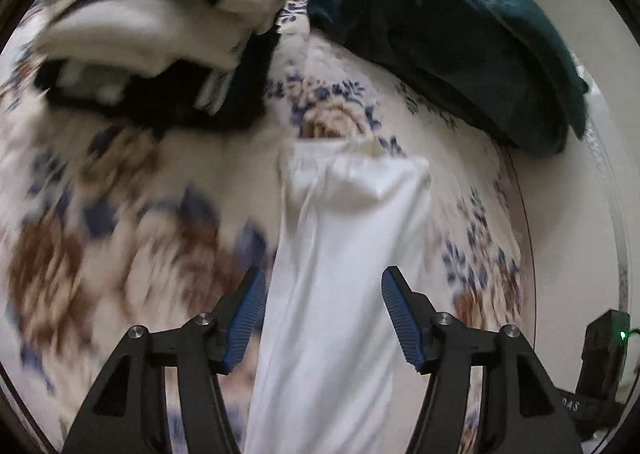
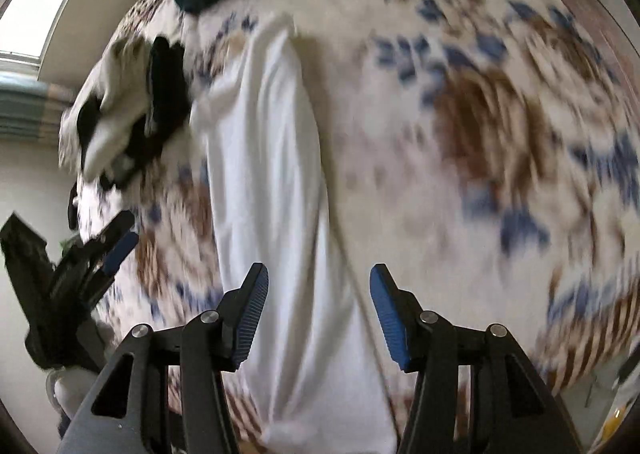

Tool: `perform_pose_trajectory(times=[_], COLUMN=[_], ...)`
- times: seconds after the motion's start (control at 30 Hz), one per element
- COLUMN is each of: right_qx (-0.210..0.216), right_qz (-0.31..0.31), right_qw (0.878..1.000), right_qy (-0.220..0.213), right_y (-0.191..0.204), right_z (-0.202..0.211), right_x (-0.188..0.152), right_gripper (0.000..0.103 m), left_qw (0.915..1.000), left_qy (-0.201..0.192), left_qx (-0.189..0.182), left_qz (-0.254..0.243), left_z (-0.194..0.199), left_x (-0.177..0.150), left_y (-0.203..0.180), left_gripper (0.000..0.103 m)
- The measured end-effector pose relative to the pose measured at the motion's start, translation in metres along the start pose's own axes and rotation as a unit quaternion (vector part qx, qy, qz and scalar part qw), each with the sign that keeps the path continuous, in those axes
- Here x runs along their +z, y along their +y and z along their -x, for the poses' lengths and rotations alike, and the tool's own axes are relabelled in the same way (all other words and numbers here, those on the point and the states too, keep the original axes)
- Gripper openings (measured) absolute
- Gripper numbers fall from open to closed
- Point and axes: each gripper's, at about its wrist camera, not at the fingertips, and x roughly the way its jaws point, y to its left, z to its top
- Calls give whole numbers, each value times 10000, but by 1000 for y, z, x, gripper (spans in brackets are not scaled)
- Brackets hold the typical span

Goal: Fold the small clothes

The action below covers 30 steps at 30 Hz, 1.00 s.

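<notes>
A white garment (image 1: 340,254) lies in a long narrow strip on the floral bedspread (image 1: 140,214). My left gripper (image 1: 323,318) is open, its blue pads on either side of the strip just above it. In the right wrist view the same white garment (image 2: 272,194) runs away from my right gripper (image 2: 318,312), which is open and straddles it too. The left gripper (image 2: 116,250) shows at the left edge of the right wrist view. Both views are motion-blurred.
A pile of black and cream clothes (image 1: 152,34) lies at the far left of the bed, also in the right wrist view (image 2: 132,110). A dark teal blanket (image 1: 440,26) is bunched at the far right. The bed's edge (image 1: 560,254) runs along the right.
</notes>
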Motion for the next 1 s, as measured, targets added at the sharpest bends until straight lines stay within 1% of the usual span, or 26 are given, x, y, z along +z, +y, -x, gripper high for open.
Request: perform_pose_trajectory(times=[0.07, 0.1, 0.13, 0.17, 0.23, 0.27, 0.3, 0.33, 0.37, 0.4, 0.47, 0.53, 0.6, 0.7, 0.77, 0.8, 0.83, 0.87, 0.93, 0.97, 1.0], right_qx=[-23, -65, -73, -55, 0, 70, 113, 157, 193, 230, 271, 309, 347, 557, 707, 666, 456, 251, -75, -94, 2], right_qz=[44, 67, 68, 62, 14, -4, -2, 3, 16, 38, 98, 160, 224, 264, 368, 490, 651, 795, 883, 876, 841], right_qw=[10000, 10000, 9999, 10000, 10000, 9999, 9998, 9997, 9996, 9995, 9993, 9990, 9987, 9975, 9961, 9960, 9965, 9963, 9959, 9957, 9955], right_qy=[-17, -26, -5, 38, 94, 124, 152, 179, 194, 215, 256, 279, 302, 354, 383, 349, 276, 188, 177, 294, 426], right_y=[0, 0, 8, 8, 3, 3, 2, 1, 2, 4, 7, 12, 16, 26, 34, 39, 45, 49, 51, 50, 49], right_z=[-9, -17, -25, -32, -46, -54, -59, -67, -73, -78, -91, -99, -106, -121, -128, -132, -135, -137, -143, -147, -148], right_x=[38, 55, 78, 96, 123, 135, 145, 156, 165, 173, 190, 203, 212, 227, 231, 233, 235, 237, 242, 245, 247], right_gripper=[56, 56, 56, 56, 56, 56, 56, 56, 56, 56, 56, 56, 56, 56, 55, 42, 20, 17, 17, 17, 17], left_qw=[9998, 9998, 9994, 9991, 9983, 9981, 9980, 9971, 9965, 9963, 9954, 9959, 9971, 9976, 9974, 9970, 9963, 9959, 9957, 9955, 9956], left_qy=[127, 203, 291, 345, 428, 422, 378, 372, 369, 253, -55, -269, -274, -234, -228, -225, -226, -222, -123, -87, -81], left_qx=[120, 84, 189, 255, 388, 417, 436, 544, 559, 566, 640, 613, 544, 572, 646, 702, 795, 858, 913, 944, 933], left_qz=[24, 38, 72, 56, -66, -137, -252, -384, -497, -599, -709, -605, -463, -315, -245, -229, -214, -175, -35, -8, -16], left_z=[-32, -44, -62, -78, -101, -109, -116, -121, -124, -123, -116, -108, -108, -117, -124, -126, -130, -133, -140, -141, -140], left_x=[27, 34, 43, 50, 59, 64, 67, 69, 70, 70, 70, 73, 78, 83, 84, 85, 85, 85, 85, 84, 83], left_y=[-1, -2, 2, 4, 4, 4, 4, 4, 4, 4, 6, 12, 20, 30, 36, 37, 38, 42, 51, 53, 54], left_gripper=[58, 58, 58, 58, 57, 53, 29, 16, 9, 7, 7, 6, 6, 6, 6, 6, 6, 6, 7, 7, 7])
